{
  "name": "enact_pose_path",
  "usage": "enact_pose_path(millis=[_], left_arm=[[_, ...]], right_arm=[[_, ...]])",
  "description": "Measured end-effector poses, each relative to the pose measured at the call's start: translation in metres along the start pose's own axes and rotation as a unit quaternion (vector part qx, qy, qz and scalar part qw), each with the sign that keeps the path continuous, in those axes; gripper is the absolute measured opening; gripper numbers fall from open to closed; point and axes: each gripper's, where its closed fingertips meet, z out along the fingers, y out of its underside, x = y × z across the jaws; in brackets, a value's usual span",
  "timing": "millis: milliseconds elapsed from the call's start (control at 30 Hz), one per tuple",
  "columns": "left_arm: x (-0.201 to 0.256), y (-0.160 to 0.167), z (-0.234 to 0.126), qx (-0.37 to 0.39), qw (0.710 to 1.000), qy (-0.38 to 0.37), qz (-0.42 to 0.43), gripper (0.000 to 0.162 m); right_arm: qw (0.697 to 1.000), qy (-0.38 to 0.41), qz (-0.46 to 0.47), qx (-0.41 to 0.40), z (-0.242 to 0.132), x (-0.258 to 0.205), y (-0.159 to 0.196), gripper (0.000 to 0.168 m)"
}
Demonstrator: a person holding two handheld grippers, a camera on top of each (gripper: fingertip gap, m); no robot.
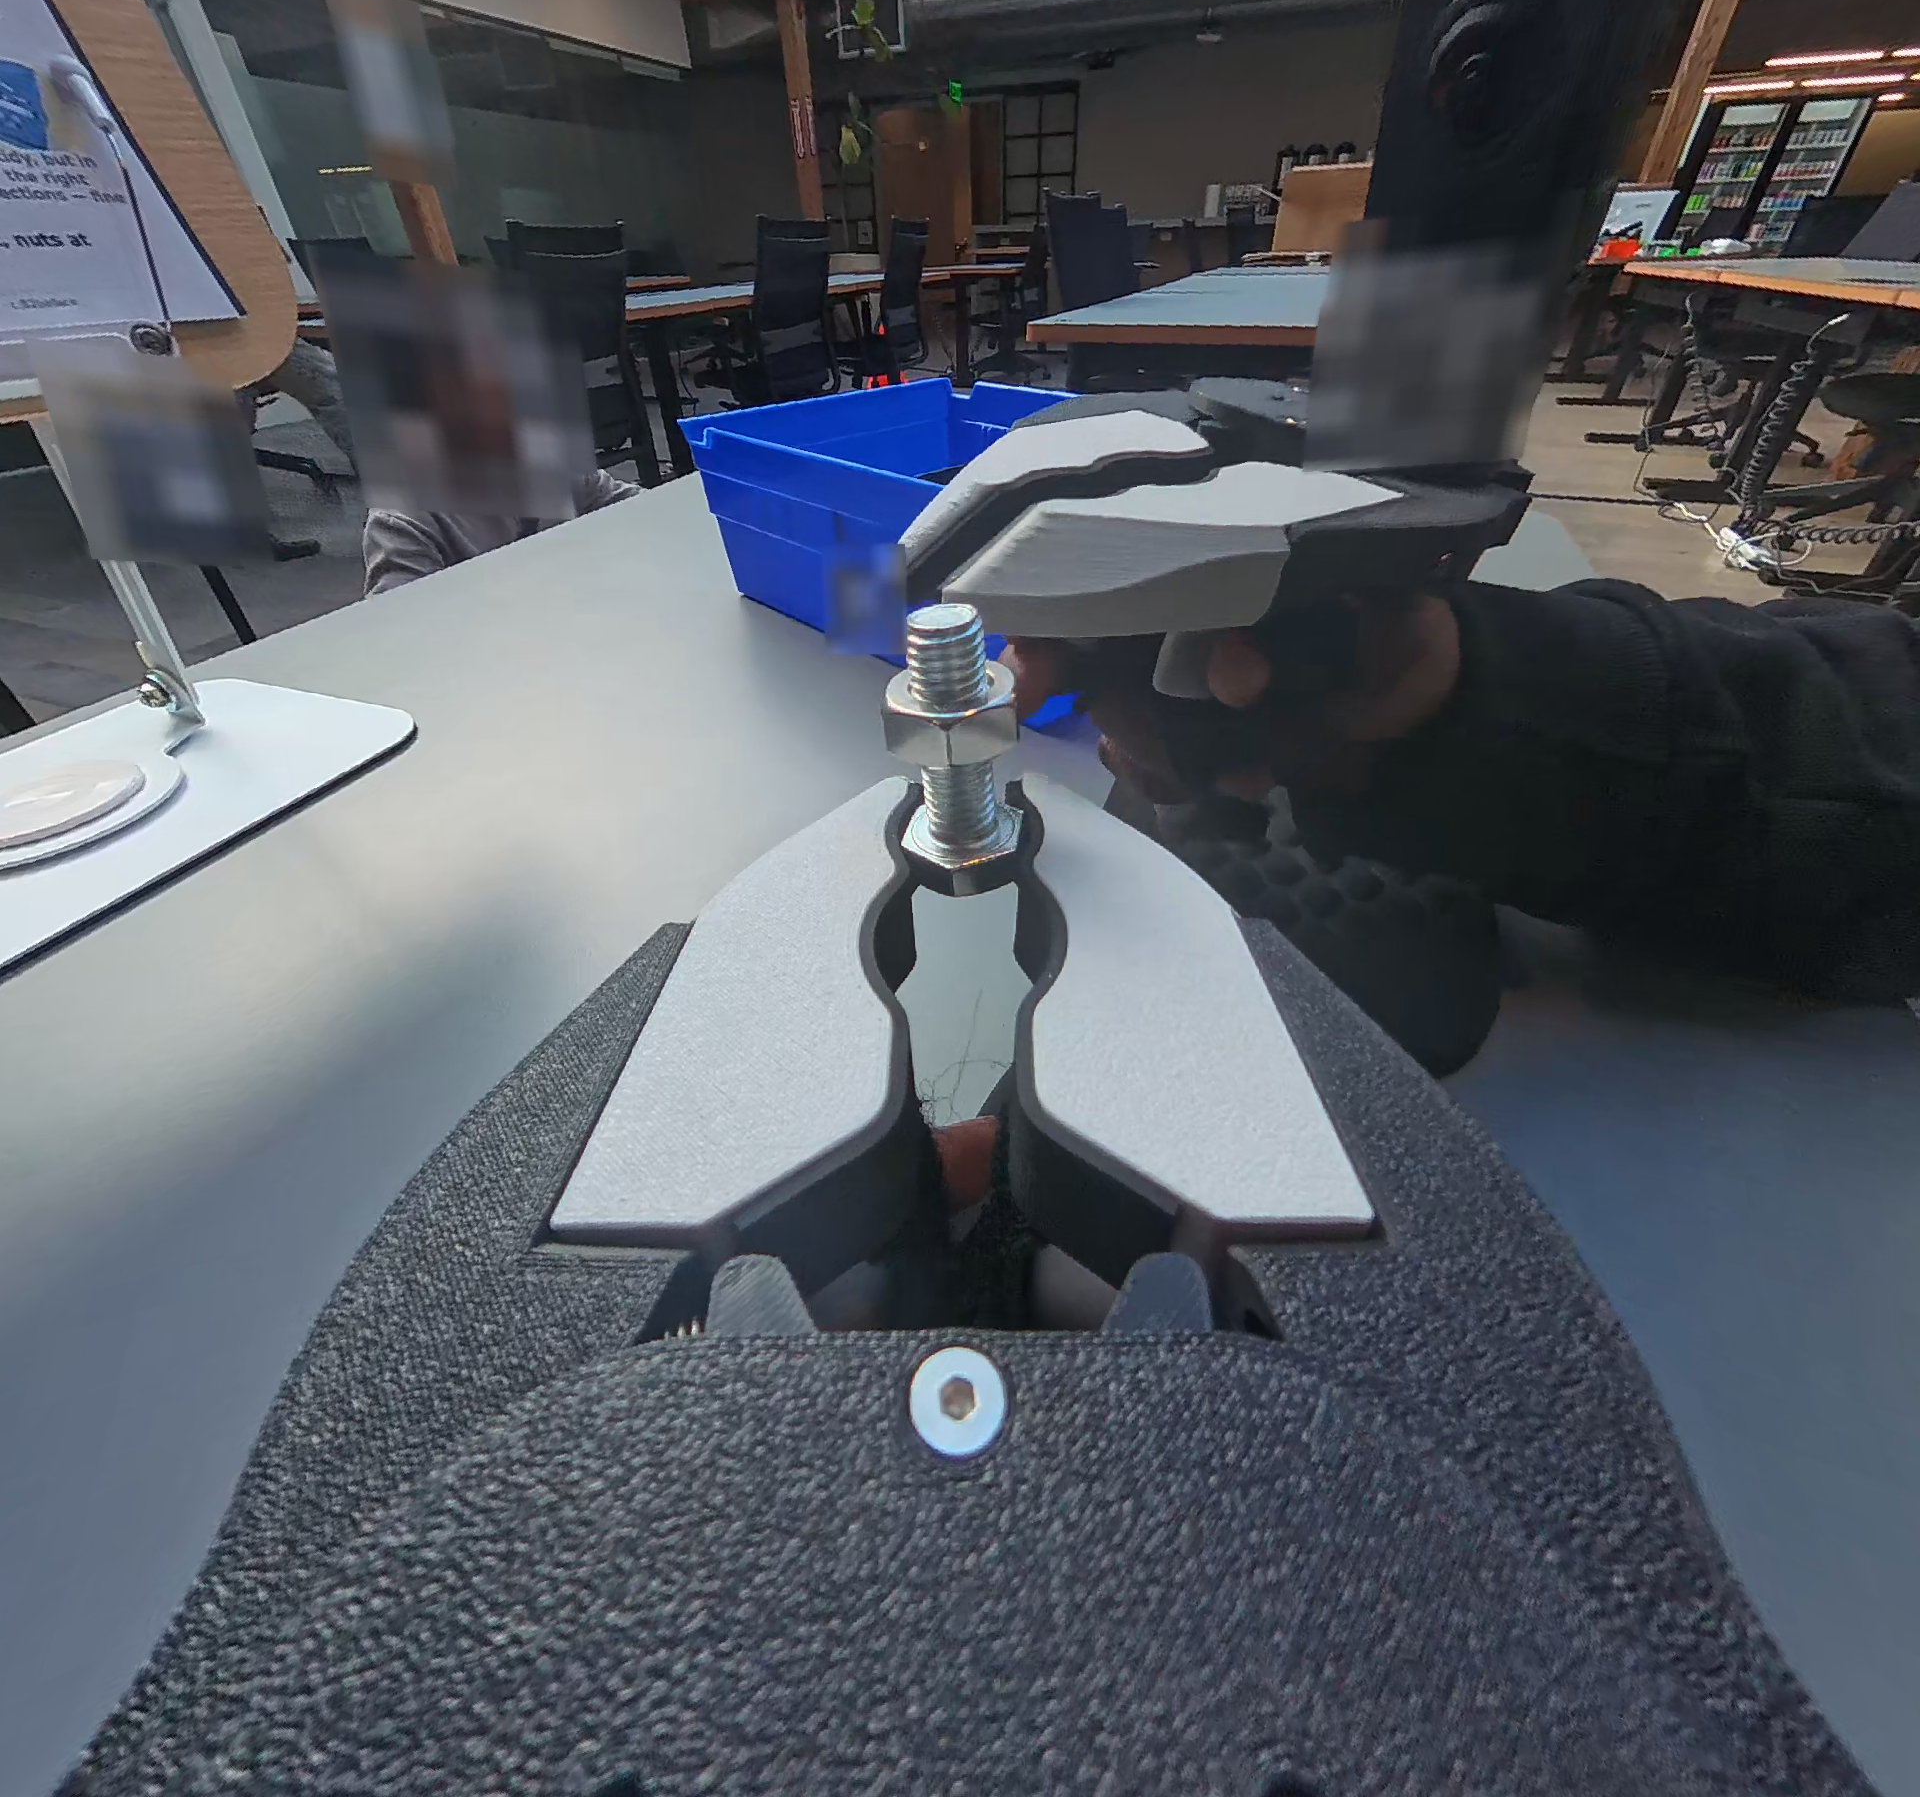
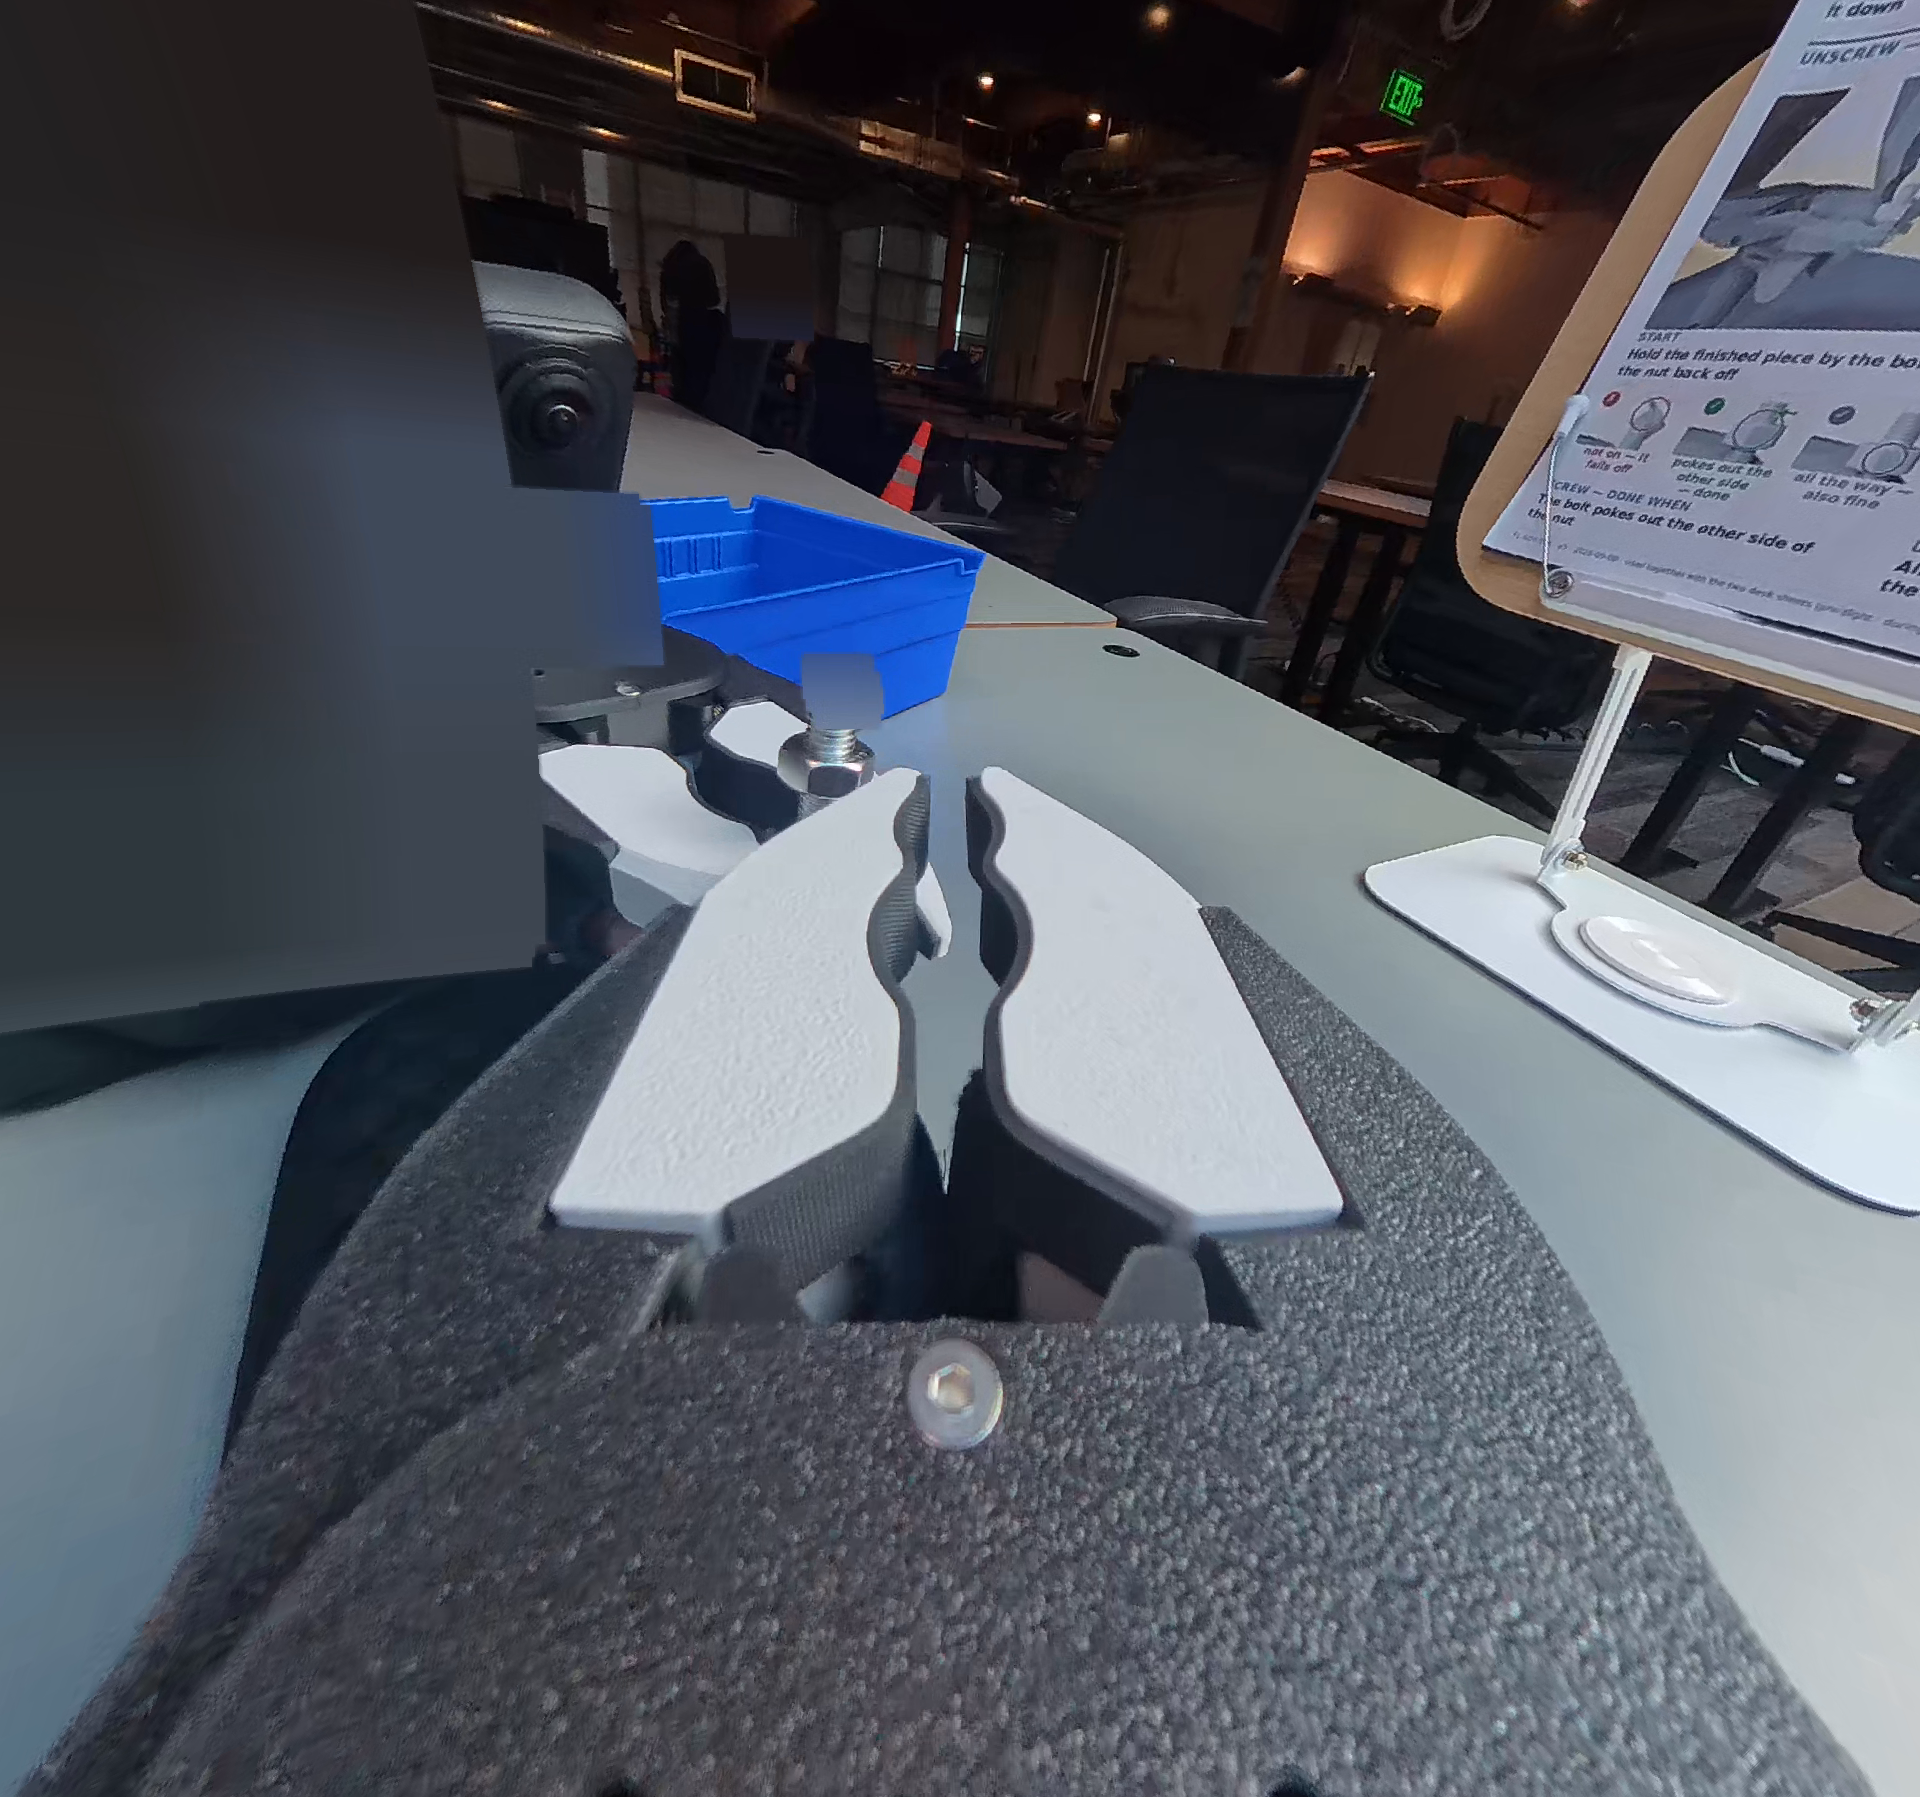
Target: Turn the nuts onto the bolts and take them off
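The bolt [image 1: 951, 760] stands upright over the desk [image 1: 582, 667], head down between the left hand-held gripper [image 1: 961, 838] fingertips — a nut [image 1: 951, 717] sits partway up its shaft. Behind it lies a bin [image 1: 831, 490]; the right hand-held gripper [image 1: 935, 563] hangs just beside the bolt's top, and a stand [image 1: 156, 739] sits well left

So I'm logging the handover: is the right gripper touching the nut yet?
Apart. The left wrist view shows the right gripper above the bolt, with open thread between it and the nut.

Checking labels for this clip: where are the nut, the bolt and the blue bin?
nut [image 1: 950, 714], left wrist view, front hex face.
bolt [image 1: 943, 633], left wrist view, upper thread.
blue bin [image 2: 831, 609], right wrist view, near wall.
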Motion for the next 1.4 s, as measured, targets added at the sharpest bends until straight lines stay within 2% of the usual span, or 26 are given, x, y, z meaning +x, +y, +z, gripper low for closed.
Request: enact_pose_path(millis=[67, 167, 233, 467, 1033, 1167, 1333, 1400], left_arm=[[0.0, 0.0, 0.0, 0.0, 1.0, 0.0, 0.0, 0.015], [0.0, 0.0, 0.0, -0.002, 1.0, 0.0, 0.002, 0.015], [0.0, 0.0, 0.0, -0.002, 1.0, 0.0, 0.002, 0.014], [0.0, 0.0, 0.0, -0.002, 1.0, -0.001, 0.002, 0.014], [0.0, 0.0, 0.0, 0.0, 1.0, -0.001, 0.001, 0.014], [-0.001, -0.001, 0.0, 0.001, 1.0, -0.002, -0.001, 0.014], [0.0, -0.001, 0.0, 0.001, 1.0, -0.001, -0.001, 0.014], [-0.001, -0.001, 0.0, 0.001, 1.0, -0.002, -0.001, 0.014]], right_arm=[[1.0, -0.013, 0.017, 0.01, 0.0, -0.004, -0.003, 0.014], [0.998, -0.029, 0.055, 0.009, 0.006, -0.007, -0.001, 0.053], [0.998, -0.026, 0.066, 0.001, 0.013, -0.007, 0.002, 0.067], [0.997, 0.002, 0.079, 0.003, 0.034, -0.004, 0.006, 0.077], [1.0, 0.009, 0.028, 0.0, 0.014, -0.004, 0.005, 0.058], [1.0, 0.006, 0.017, 0.001, 0.008, -0.004, 0.003, 0.047], [1.0, 0.011, 0.0, 0.01, 0.002, -0.001, 0.0, 0.007], [1.0, 0.015, -0.003, 0.009, 0.001, 0.001, -0.001, 0.006]])
